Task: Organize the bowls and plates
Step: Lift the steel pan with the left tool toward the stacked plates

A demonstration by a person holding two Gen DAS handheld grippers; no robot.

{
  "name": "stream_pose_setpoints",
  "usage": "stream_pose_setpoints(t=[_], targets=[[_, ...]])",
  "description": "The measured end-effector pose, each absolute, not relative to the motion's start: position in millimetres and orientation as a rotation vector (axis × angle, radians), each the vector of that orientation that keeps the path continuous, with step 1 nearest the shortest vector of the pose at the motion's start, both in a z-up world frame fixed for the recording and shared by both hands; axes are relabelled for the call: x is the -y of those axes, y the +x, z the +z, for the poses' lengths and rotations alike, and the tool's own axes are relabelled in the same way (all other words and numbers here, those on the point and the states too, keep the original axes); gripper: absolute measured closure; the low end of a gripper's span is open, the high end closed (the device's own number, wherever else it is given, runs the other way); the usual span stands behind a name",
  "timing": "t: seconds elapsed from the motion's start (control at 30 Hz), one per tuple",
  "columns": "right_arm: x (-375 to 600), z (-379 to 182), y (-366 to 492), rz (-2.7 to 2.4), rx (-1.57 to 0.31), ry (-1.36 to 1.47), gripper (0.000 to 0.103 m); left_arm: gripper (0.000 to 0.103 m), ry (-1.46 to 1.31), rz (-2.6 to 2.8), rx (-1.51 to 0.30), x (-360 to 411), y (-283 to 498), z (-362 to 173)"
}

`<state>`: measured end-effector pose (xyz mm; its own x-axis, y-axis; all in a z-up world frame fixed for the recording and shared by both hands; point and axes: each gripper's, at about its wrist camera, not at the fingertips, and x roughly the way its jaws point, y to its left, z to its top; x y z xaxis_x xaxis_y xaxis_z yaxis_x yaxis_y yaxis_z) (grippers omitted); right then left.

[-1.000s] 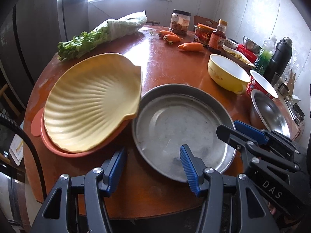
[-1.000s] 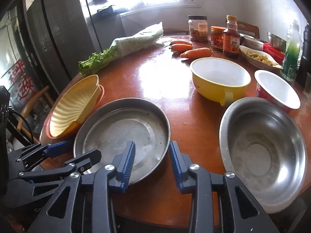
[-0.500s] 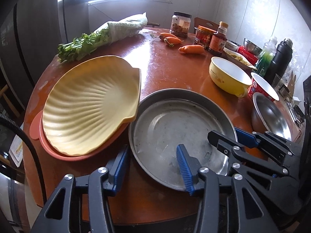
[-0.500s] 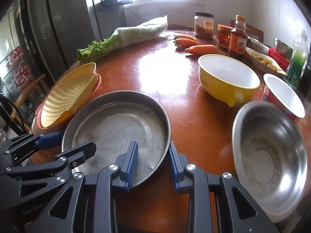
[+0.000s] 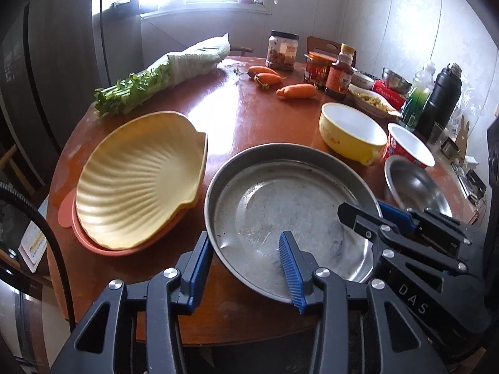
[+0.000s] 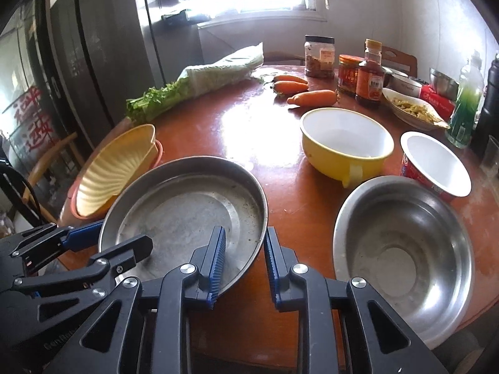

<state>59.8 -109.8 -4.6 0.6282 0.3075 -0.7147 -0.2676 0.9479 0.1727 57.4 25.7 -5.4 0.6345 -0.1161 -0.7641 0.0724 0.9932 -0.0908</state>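
Observation:
A round steel pan (image 5: 280, 205) sits on the red-brown table near its front edge. My left gripper (image 5: 246, 265) straddles the pan's near-left rim, one finger outside the wall and one inside; its jaws are closing and a gap still shows. My right gripper (image 6: 243, 258) straddles the pan's (image 6: 187, 205) near-right rim the same way, also closing, with its pads not clamped. A yellow shell-shaped plate (image 5: 137, 180) rests on an orange plate (image 5: 103, 246) to the left. A yellow bowl (image 6: 346, 143), a red-and-white bowl (image 6: 433, 162) and a steel bowl (image 6: 402, 243) stand to the right.
Bagged celery (image 5: 162, 78), three carrots (image 5: 296, 91), jars and a sauce bottle (image 5: 341, 74) sit at the table's far side. A dish of food (image 6: 411, 109), a green bottle (image 6: 466, 103) and a black flask (image 5: 443, 99) crowd the right edge. A dark fridge (image 6: 78, 62) stands to the left.
Both grippers' jaws have narrowed around the steel pan's rim, and both views have edged slightly closer to it. The dishes have not moved.

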Motion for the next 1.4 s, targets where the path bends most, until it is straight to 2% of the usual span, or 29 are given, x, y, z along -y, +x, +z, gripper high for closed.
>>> stream_pose_setpoints(t=[0.6, 0.97, 1.4], targets=[[106, 29, 64, 0.348, -0.762, 0.065, 0.077, 0.059, -0.088, -0.085, -0.811, -36, 62, 28], [69, 63, 78, 0.408, -0.702, 0.033, 0.077, 0.059, -0.114, -0.031, -0.753, -74, 63, 58], [13, 77, 84, 0.479, -0.683, -0.024, 0.077, 0.059, -0.154, 0.031, -0.722, -126, 58, 69]])
